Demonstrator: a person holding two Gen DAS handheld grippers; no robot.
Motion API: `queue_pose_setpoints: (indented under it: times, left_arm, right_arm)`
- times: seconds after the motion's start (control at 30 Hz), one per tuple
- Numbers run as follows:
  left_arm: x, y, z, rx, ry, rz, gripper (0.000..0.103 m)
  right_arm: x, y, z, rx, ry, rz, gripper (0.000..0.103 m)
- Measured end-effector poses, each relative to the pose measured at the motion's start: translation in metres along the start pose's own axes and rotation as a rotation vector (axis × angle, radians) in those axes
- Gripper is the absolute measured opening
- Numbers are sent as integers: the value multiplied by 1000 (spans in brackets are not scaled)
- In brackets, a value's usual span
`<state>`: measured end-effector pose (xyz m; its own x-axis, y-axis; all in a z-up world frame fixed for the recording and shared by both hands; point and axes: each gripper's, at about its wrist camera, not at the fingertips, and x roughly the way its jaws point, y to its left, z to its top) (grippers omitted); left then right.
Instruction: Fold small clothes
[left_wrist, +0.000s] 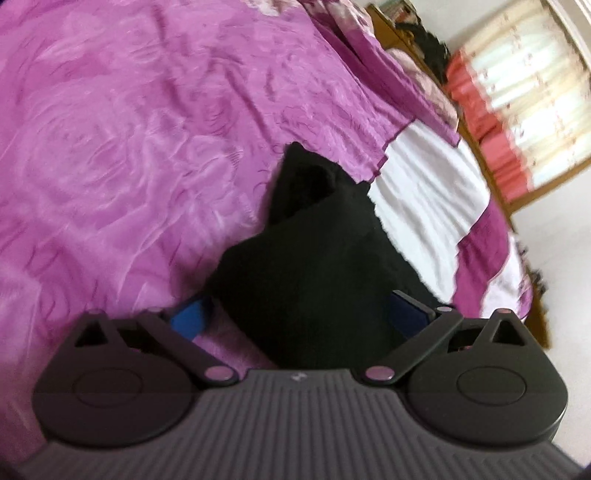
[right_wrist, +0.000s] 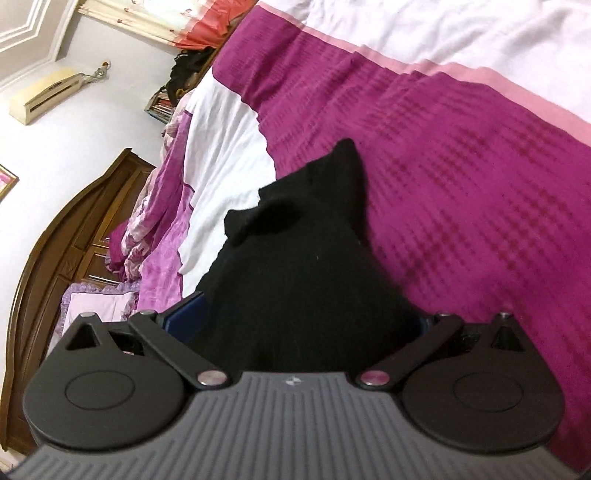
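A small black garment (left_wrist: 314, 266) hangs bunched between the blue fingers (left_wrist: 188, 317) of my left gripper (left_wrist: 299, 317), above the bed. The cloth covers the fingertips, and the jaws look closed on it. In the right wrist view the same black garment (right_wrist: 306, 266) fills the gap between the blue fingers (right_wrist: 184, 317) of my right gripper (right_wrist: 303, 325), which is also closed on it. Both grippers hold the garment lifted over the bedding, with its free end pointing away from the cameras.
Below lies a bed with a pink rose-patterned cover (left_wrist: 129, 147) and a magenta and white blanket (right_wrist: 461, 184). A wooden headboard (right_wrist: 74, 236), pillows (right_wrist: 96, 302) and a curtained window (left_wrist: 517, 92) lie beyond.
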<state>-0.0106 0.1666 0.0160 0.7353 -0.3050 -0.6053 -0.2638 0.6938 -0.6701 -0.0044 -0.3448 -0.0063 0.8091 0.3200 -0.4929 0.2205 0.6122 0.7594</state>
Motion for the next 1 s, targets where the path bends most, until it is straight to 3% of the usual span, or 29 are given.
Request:
queue_pose_setpoints:
  times: [0.07,0.1,0.13,0.2,0.23,0.27,0.47,0.57,0.7,0.87,0.93,1.0]
  left_arm:
    - [4,-11,-2,70,-26,62,81]
    - [5,-15,-4,108,-42,124,57]
    - [7,-17,-5,124,-54,167,40]
    - [9,-12,-4,76,-43,135,25]
    - [10,-10,-2,43,-36,115,20]
    - [10,-10,-1,35,-37,112,20]
    - [3,-13,2,17,-73,67,15]
    - [-5,-6,7,-68,-65,-10,15]
    - [-13,9,12,-197,-44,-103,14]
    - [-8,10,10,-197,-13,-41,15]
    - [-3,19,7,-254,19,-9,23]
    - [0,33,3,-359,38,-31,30]
  right_arm:
    - [3,-4,4,42,-19,13,103]
    - [6,-5,7,54,-28,21,103]
    - [8,-6,9,55,-37,26,101]
    - [10,-6,10,47,-50,1,76]
    - [12,-8,11,55,-40,-35,30]
    - [17,-15,12,98,-1,-56,20]
    - [1,-4,23,96,-17,10,16]
    - [-13,2,31,108,-38,56,14]
    - [-27,1,35,123,-55,46,8]
    - [-32,-8,33,141,-58,1,8]
    - [-29,-13,30,160,-46,-52,11]
    - [-27,-24,29,220,-17,-78,39]
